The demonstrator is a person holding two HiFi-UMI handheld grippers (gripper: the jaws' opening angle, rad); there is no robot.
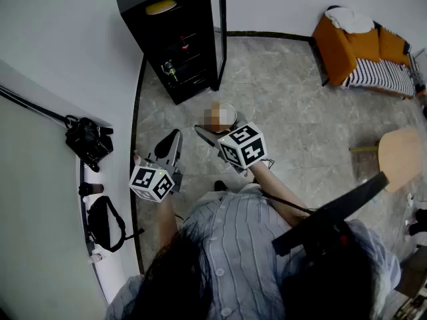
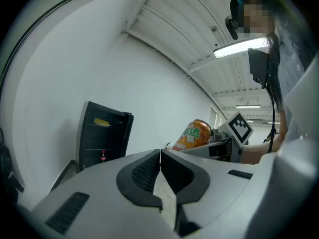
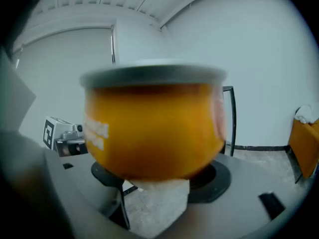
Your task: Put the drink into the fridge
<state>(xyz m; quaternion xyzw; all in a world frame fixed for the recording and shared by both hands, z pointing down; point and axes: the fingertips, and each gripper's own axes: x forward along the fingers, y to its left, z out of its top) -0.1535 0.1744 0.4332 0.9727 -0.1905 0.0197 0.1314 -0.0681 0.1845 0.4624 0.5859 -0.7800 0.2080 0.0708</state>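
- At the far left we see a white desk [image 1: 40,212] with two black bags [image 1: 88,142] lying on it near its curved edge.
- Just beyond the desk, against the wall, stands the black fridge [image 1: 175,42]. Its door is open, and a yellow item [image 1: 161,7] lies on the top shelf.
- The left tool [image 1: 175,137] hangs over the tiled floor [image 1: 280,99], pointing toward the fridge. In the left gripper view its two dark pads meet tip to tip, and we find nothing between them.
- Beside it, the right tool [image 1: 213,131] has its jaws spread wide around the drink [image 3: 154,128], an orange can with a pale rim, which it grips on both sides.
- The drink is up in the air in front of the open fridge, well apart from its shelves, not yet inside.
- At the far right an orange sofa [image 1: 357,49] with a striped cushion sits against the wall, and a round wooden seat [image 1: 403,155] stands nearer to us.
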